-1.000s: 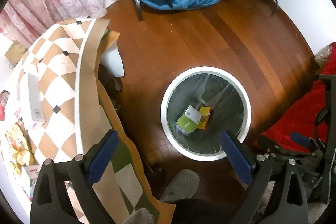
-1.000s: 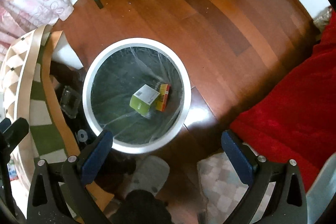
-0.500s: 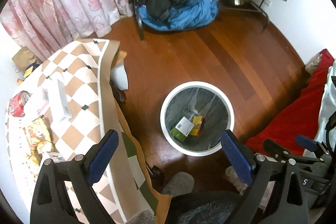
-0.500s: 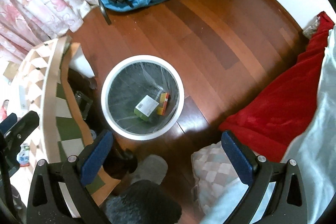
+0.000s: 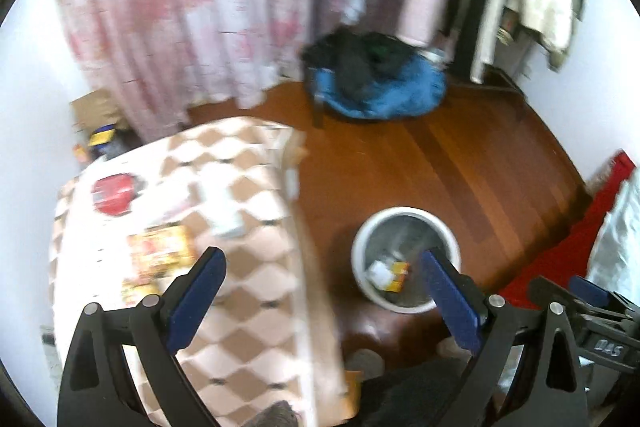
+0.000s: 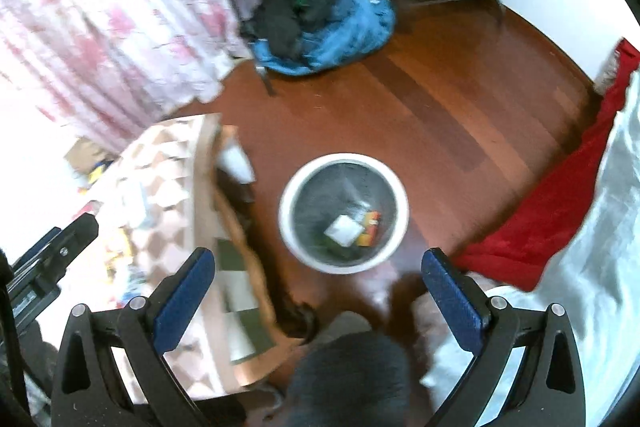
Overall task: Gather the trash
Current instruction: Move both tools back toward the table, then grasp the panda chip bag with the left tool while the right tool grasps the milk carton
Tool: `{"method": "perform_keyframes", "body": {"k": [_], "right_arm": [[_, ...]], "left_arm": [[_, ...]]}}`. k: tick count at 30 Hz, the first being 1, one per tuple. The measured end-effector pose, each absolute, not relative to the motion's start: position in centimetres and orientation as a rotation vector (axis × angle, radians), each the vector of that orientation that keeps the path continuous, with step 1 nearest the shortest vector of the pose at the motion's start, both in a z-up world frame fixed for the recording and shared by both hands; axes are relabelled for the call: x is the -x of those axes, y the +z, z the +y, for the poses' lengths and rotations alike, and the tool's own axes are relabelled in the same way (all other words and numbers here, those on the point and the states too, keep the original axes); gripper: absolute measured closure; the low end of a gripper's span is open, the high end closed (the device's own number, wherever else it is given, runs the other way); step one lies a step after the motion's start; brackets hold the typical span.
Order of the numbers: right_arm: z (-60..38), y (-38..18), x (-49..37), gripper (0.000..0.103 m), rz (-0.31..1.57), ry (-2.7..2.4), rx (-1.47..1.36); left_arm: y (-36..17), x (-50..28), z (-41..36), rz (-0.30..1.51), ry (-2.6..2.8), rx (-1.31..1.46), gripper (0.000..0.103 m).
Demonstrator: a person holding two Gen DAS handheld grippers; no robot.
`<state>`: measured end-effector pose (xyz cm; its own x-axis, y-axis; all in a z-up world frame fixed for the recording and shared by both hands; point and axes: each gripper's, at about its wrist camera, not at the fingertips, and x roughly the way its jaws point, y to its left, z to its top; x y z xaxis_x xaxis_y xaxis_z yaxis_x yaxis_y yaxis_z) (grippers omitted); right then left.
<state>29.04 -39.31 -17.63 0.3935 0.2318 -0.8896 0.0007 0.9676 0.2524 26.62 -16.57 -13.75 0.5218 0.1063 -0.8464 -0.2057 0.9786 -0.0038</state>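
A white-rimmed waste bin stands on the wood floor, with a green-and-white box and an orange packet at its bottom. My left gripper is open and empty, high above the table's edge. My right gripper is also open and empty, high over the floor near the bin. On the checked tablecloth lie a red tin, a yellow snack packet and white cartons, all blurred.
Pink flowered curtains hang behind the table. A blue and black clothes heap lies under a garment rack. A red blanket and white bedding fill the right. A person's slippered foot is near the bin.
Both grippers have risen and tilted up, so the bin looks smaller and more of the room and tabletop shows. Both stay open and empty.
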Motion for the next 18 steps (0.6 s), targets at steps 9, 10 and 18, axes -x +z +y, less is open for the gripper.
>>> {"method": "perform_keyframes", "body": {"k": [9, 10, 18], "right_arm": [[-21.6, -25.2, -27.1, 0.000, 1.353, 0.381, -0.213], [-19.5, -26.5, -26.9, 0.000, 1.380, 0.395, -0.192], [-6.7, -33.1, -27.4, 0.009, 1.499, 0.437, -0.267]], "left_arm": [[-21.6, -17.0, 0.4, 1.135, 0.592, 0.152, 0.004], [-22.7, -16.0, 1.7, 1.157, 0.623, 0.153, 0.004], [-28.8, -9.8, 10.2, 1.271, 0.795, 0.234, 0.004]]}}
